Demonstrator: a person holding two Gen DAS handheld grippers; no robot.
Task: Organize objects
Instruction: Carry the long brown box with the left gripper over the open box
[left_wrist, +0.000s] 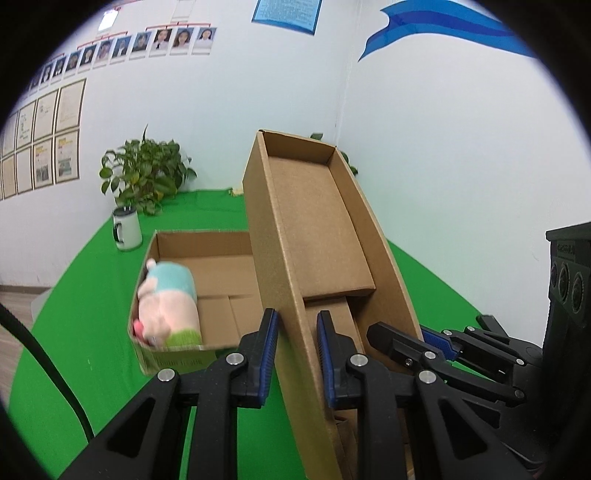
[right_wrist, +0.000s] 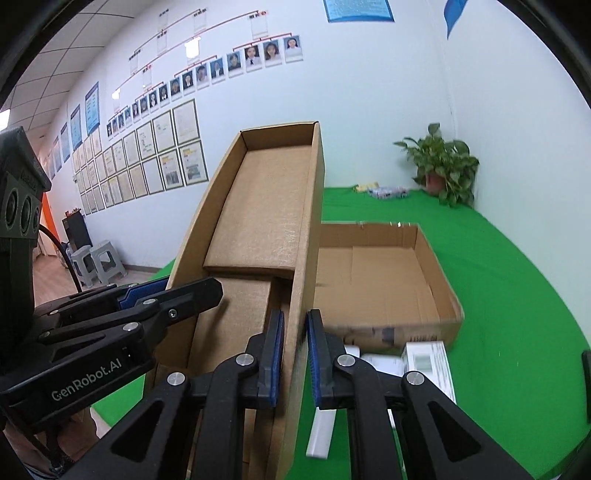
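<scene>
A long brown cardboard lid (left_wrist: 314, 221) is held in the air, tilted, open side toward the cameras. My left gripper (left_wrist: 297, 354) is shut on its left side wall. My right gripper (right_wrist: 295, 354) is shut on its right side wall; the lid also shows in the right wrist view (right_wrist: 258, 214). Below lies an open cardboard box (left_wrist: 207, 258) on the green table, with a pink, teal and green plush toy (left_wrist: 168, 306) at its left end. In the right wrist view the box (right_wrist: 384, 273) shows bare floor.
A white mug (left_wrist: 127, 229) and a potted plant (left_wrist: 144, 173) stand behind the box. White boxes (right_wrist: 428, 362) lie on the green cloth (right_wrist: 517, 295) in front of the box. Small packets (right_wrist: 384, 190) and another plant (right_wrist: 443, 166) sit at the far corner.
</scene>
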